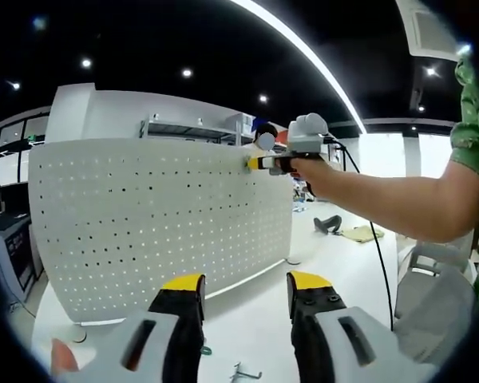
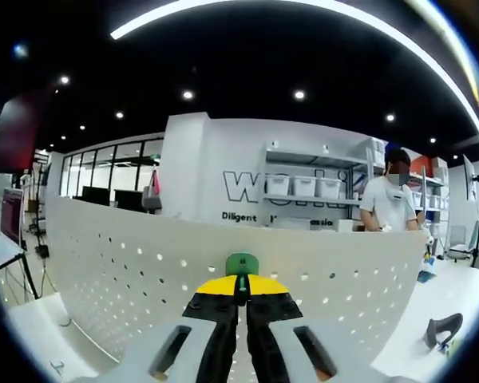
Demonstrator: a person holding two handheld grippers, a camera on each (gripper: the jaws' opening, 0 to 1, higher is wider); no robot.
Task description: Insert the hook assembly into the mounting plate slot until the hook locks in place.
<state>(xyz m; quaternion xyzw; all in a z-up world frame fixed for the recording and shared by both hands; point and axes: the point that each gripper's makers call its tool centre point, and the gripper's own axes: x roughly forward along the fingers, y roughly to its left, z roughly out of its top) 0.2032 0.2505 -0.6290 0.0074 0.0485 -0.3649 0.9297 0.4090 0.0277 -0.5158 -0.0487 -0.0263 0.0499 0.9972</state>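
White tabletop (image 1: 255,319) bears pegboard (image 1: 160,215); right gripper (image 2: 241,289) apparently pinches green hook (image 2: 242,263).

Right gripper (image 2: 241,294): yellow-tipped jaws pressed together on a small green hook piece (image 2: 242,264), its rounded top showing just above the tips. Directly ahead, the white perforated mounting plate (image 2: 128,271) stands upright. Beyond its top edge, right of the gripper, a person in a white shirt (image 2: 389,201) stands by shelves with bins (image 2: 305,186).
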